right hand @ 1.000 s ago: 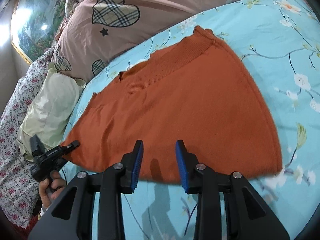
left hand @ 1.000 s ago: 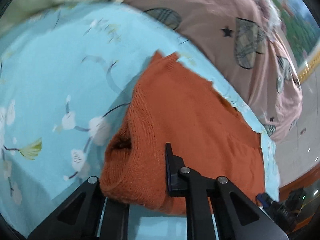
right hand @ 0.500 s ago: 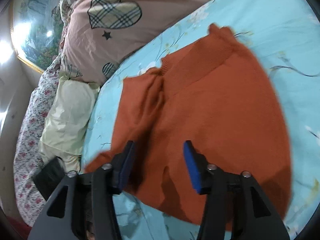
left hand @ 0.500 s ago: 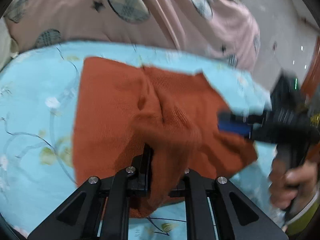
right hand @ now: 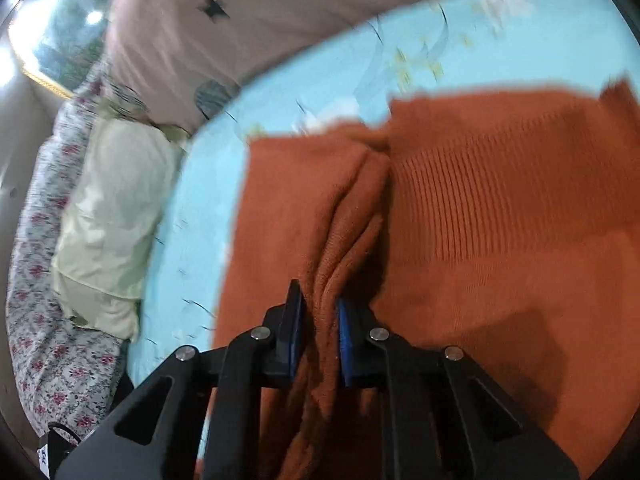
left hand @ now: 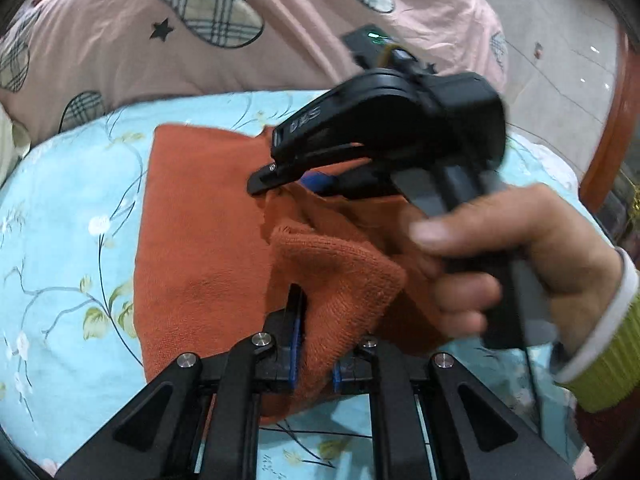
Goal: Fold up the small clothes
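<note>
Left gripper (left hand: 314, 344): jaws clamped on a bunched fold of the orange knit sweater (left hand: 200, 248). Right gripper (right hand: 318, 320): jaws pinched on a gathered ridge of the same knit. Sweater lies on the blue floral bedsheet (left hand: 60, 208); two grips likely let one edge carry across evenly. Pink quilt (left hand: 120, 32) lies beyond.

Even indoor light, motion blur, fisheye-dark corners, window glare top left

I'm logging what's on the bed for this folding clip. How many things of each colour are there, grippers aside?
Orange: 1, the knit garment
Light blue: 1, the floral bedsheet
Pink: 1, the plaid-heart quilt
Pale yellow: 1, the pillow
White with red flowers: 1, the floral cover
Total: 5
</note>
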Demonstrator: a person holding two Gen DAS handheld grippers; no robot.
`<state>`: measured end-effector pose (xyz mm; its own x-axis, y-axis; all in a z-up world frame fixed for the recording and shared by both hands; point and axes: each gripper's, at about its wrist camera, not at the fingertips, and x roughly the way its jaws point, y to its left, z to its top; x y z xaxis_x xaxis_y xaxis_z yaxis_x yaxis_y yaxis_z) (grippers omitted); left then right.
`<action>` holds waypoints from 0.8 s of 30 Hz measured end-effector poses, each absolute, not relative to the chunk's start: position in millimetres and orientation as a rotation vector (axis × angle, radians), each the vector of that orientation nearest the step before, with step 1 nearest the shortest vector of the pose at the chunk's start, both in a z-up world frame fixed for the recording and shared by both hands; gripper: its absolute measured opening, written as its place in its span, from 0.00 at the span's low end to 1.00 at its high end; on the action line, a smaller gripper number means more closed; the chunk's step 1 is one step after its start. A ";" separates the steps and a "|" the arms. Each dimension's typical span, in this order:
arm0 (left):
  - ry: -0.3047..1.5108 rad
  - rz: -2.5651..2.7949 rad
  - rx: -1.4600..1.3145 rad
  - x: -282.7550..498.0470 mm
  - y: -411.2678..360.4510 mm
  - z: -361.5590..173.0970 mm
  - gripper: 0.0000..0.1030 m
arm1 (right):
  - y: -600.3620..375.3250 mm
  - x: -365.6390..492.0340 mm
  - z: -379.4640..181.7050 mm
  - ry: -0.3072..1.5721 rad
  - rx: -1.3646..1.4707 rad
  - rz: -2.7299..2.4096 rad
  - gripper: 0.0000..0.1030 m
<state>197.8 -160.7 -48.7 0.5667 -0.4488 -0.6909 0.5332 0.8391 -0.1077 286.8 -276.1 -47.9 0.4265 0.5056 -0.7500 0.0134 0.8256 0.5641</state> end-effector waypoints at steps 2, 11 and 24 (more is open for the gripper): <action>0.749 -0.608 0.121 191.1 -165.9 -34.6 0.10 | -284.8 277.6 -18.6 1.019 0.494 0.333 0.16; 0.764 -0.890 -0.017 195.8 -240.6 -10.1 0.08 | -382.8 235.1 13.5 0.947 0.451 0.161 0.15; 0.866 -0.930 0.027 214.1 -284.3 -54.2 0.08 | -416.2 221.4 -22.3 0.981 0.433 0.113 0.15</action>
